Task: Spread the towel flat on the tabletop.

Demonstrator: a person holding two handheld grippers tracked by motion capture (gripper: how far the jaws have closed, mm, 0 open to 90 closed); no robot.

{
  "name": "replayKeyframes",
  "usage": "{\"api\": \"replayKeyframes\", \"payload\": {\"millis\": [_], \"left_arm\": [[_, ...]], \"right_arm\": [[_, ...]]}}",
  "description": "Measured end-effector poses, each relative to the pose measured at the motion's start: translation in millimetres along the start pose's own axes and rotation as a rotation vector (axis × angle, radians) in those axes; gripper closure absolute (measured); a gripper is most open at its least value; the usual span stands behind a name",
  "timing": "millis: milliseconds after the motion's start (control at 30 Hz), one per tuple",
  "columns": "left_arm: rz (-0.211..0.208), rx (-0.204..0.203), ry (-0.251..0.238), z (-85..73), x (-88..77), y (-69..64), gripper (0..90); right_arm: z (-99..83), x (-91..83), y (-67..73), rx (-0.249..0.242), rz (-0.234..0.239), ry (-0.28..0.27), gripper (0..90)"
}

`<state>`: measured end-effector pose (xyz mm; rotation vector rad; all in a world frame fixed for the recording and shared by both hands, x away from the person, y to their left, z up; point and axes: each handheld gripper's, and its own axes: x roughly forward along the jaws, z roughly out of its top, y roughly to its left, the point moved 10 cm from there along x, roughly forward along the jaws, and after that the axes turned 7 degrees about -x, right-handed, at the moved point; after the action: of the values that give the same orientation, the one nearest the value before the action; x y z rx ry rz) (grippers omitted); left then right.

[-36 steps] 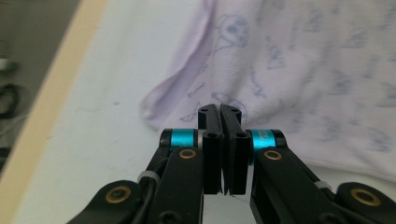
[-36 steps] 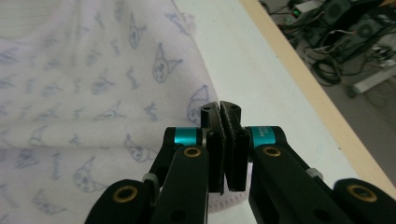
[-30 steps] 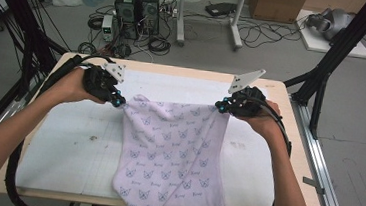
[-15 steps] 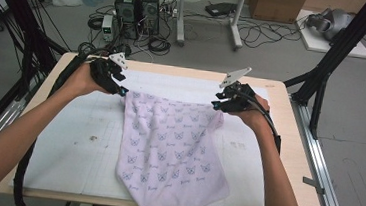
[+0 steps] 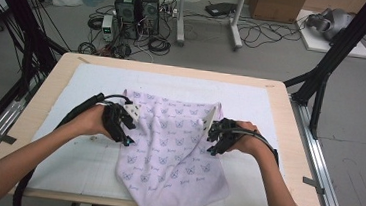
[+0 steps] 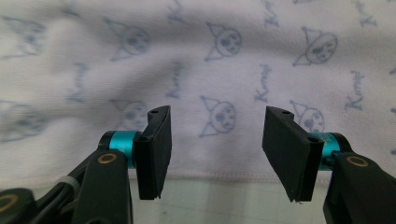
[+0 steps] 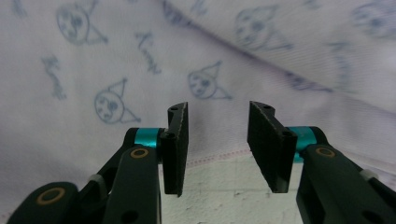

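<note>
Both grippers (image 5: 127,137) (image 5: 212,143) let go; towel (image 5: 172,147) now lies flat

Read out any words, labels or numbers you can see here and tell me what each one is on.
"Kuromi", as best it reads: a slanted script word in blue, repeated between cartoon faces across the pale lilac printed cloth.
Black computer towers on the floor: any labels are too small to read.
Brown cardboard box: no readable marking.

lighting: even, soft, overhead; table mat (image 5: 251,101) bright, floor toward 12 o'clock dimmer. shadows: faint, short beneath the forearms. glare: none. focus: gripper views render near jaws sharp, cloth (image 6: 224,60) print softening toward 9 o'clock.
</note>
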<state>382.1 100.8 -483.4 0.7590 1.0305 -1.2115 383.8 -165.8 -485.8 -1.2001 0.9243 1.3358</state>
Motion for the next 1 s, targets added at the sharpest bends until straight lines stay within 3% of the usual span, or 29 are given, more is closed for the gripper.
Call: {"api": "replayKeyframes", "payload": {"millis": [267,367,433,567,600,667,800,900,967,1000], "left_arm": [[-0.036,-0.045,0.09,-9.2,18.7,-3.9,52.2],[-0.028,-0.058,0.083,-8.2,18.8,-0.8,58.3],[-0.016,-0.053,0.083,-8.2,18.9,1.8,64.7],[0.028,0.01,0.106,-6.8,19.8,-3.7,75.9],[0.051,0.038,0.113,-6.5,20.5,-5.9,86.1],[0.07,0.05,0.123,-6.2,19.9,-7.5,87.3],[0.063,0.034,0.114,-6.9,13.7,-5.2,87.8],[0.079,0.021,0.052,-3.1,-3.7,3.4,87.8],[0.097,-0.012,0.01,-1.2,-18.2,11.2,87.8],[0.113,-0.018,-0.004,-0.7,-25.9,16.2,87.8]], "right_arm": [[0.7,15.7,-5.9,-0.052,0.009,0.073,70.3],[-1.2,20.3,-6.4,-0.052,0.039,0.096,78.5],[-1.1,21.0,-6.1,-0.043,0.054,0.09,83.2],[-0.6,21.0,-6.2,-0.027,0.052,0.103,88.8],[-0.3,20.7,-7.1,-0.034,0.041,0.11,89.1],[0.4,18.9,-7.3,-0.023,0.017,0.12,89.4],[5.3,1.6,-10.9,0.034,-0.02,0.029,89.4],[5.3,-18.5,-12.6,0.068,-0.053,-0.044,89.4],[3.3,-31.5,-14.9,0.095,-0.068,-0.093,89.4],[2.0,-37.9,-18.1,0.107,-0.1,-0.112,89.4]]}}
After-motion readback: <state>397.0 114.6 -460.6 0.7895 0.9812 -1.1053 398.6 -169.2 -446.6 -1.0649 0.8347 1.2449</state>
